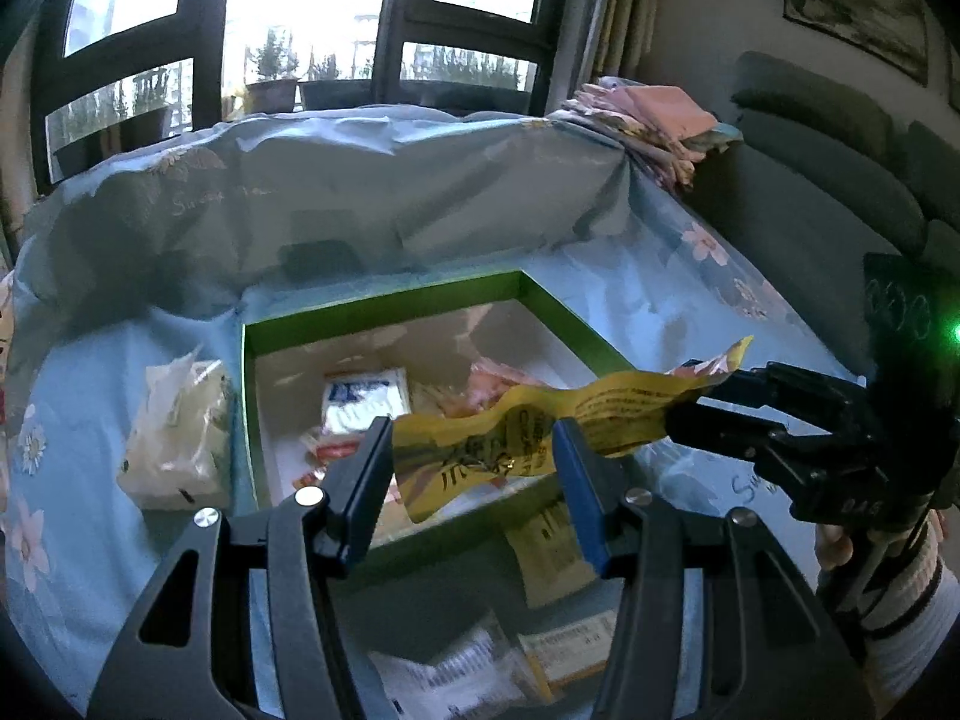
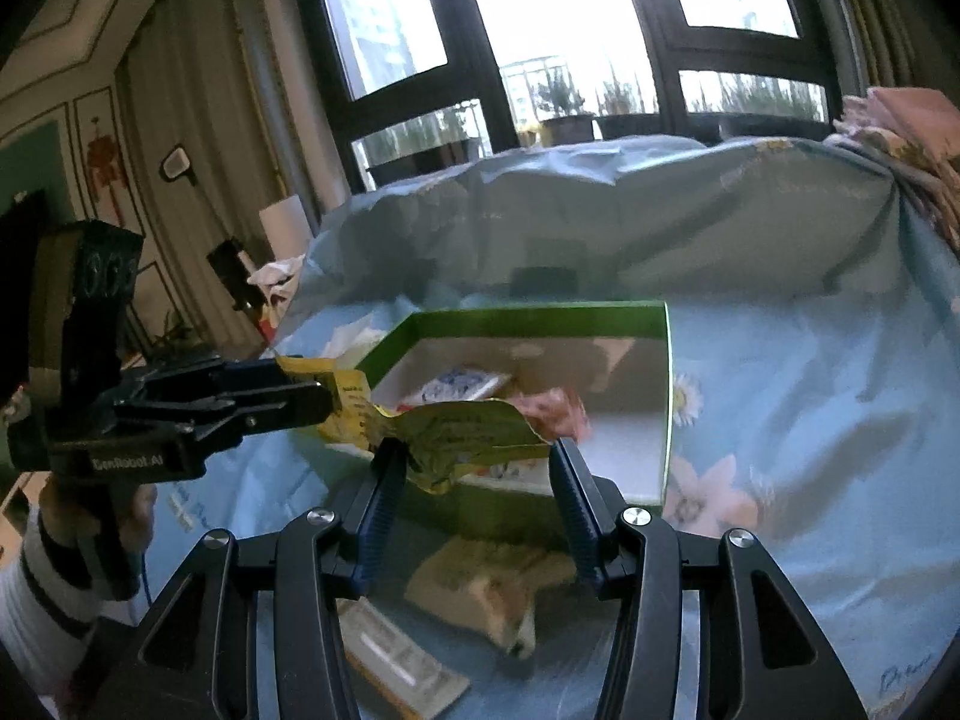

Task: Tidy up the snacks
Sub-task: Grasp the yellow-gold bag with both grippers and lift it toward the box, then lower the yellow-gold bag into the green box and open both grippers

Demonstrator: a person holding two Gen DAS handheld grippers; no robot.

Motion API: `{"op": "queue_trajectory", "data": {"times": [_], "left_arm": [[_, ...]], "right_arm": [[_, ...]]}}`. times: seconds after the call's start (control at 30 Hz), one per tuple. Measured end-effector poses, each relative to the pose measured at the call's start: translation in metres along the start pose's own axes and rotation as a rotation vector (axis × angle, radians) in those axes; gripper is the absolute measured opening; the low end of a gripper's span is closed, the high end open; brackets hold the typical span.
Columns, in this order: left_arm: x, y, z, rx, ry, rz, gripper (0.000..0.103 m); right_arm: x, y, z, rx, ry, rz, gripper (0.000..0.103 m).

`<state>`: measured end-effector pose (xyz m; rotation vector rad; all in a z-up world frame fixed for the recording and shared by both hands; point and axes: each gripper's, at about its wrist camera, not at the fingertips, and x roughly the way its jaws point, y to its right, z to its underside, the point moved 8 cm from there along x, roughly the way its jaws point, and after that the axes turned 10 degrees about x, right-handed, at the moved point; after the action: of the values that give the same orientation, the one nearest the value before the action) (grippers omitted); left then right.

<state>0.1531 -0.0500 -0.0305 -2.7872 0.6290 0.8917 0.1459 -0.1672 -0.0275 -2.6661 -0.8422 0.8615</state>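
Yellow snack packet [image 1: 540,426] [image 2: 456,432] hangs in the air, stretched between the two grippers, just above the near edge of the green box [image 1: 384,300] [image 2: 540,315]. In the left wrist view, low in the centre, the left gripper [image 1: 474,450] has its fingers half spread, and one crumpled end of the packet fills the gap and touches both pads. The right gripper [image 1: 702,402] comes in from the right edge and pinches the other end. In the right wrist view the right gripper [image 2: 471,456] holds its end in the same way, and the left gripper [image 2: 327,396] enters from the left edge, with a hand [image 2: 120,516] on its handle. Under the fingers, at the bottom of both frames, some loose packets [image 1: 564,648] lie on the blue flowered cloth [image 1: 690,300]. Inside the box a white and blue packet [image 1: 363,402] lies among other snacks that are blurred. A white bag [image 1: 180,438] lies just beside the box, at centre left. Farther back the cloth rises over a ridge, with folded pink fabrics [image 1: 648,114] at upper right, and behind is a dark-framed window [image 1: 300,0].
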Motion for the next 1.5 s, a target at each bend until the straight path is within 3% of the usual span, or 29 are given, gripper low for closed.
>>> {"op": "queue_trajectory", "data": {"times": [0.27, 0.33, 0.4, 0.47, 0.53, 0.63, 0.7, 0.8, 0.87, 0.97, 1.07, 1.5], "left_arm": [[0.019, -0.024, -0.011, -0.025, 0.003, -0.006, 0.052], [0.023, -0.019, -0.015, -0.031, 0.015, 0.05, 0.052], [0.031, -0.012, -0.019, 0.03, 0.02, 0.017, 0.052], [0.044, -0.015, -0.021, 0.003, 0.005, 0.033, 0.045], [0.06, -0.03, -0.019, -0.04, -0.016, 0.017, 0.045], [0.075, -0.048, -0.011, -0.104, -0.053, 0.004, 0.052], [0.077, -0.059, -0.003, -0.147, -0.065, -0.008, 0.075], [0.076, -0.07, 0.004, -0.178, -0.086, -0.037, 0.078], [0.072, -0.071, 0.002, -0.186, -0.081, -0.047, 0.088], [0.062, -0.065, -0.001, -0.17, -0.076, -0.058, 0.09], [0.055, -0.061, -0.002, -0.142, -0.077, -0.094, 0.103], [0.002, -0.032, -0.002, -0.053, -0.037, -0.225, 0.103]], "right_arm": [[0.027, 0.001, -0.021, -0.018, -0.007, 0.007, 0.052], [0.039, -0.005, -0.022, -0.021, -0.032, -0.035, 0.044], [0.053, -0.009, -0.02, -0.062, -0.05, 0.001, 0.044], [0.07, -0.011, -0.021, -0.05, -0.076, 0.0, 0.039], [0.088, -0.003, -0.026, -0.023, -0.098, 0.016, 0.036], [0.11, 0.013, -0.036, 0.043, -0.122, 0.053, 0.036], [0.116, 0.018, -0.036, 0.051, -0.135, 0.069, 0.036], [0.113, 0.02, -0.033, 0.045, -0.135, 0.077, 0.037], [0.109, 0.023, -0.032, 0.061, -0.135, 0.086, 0.044], [0.099, 0.026, -0.027, 0.083, -0.135, 0.091, 0.051], [0.087, 0.026, -0.023, 0.086, -0.128, 0.097, 0.052], [0.03, 0.005, -0.002, 0.077, -0.087, 0.094, 0.058]]}}
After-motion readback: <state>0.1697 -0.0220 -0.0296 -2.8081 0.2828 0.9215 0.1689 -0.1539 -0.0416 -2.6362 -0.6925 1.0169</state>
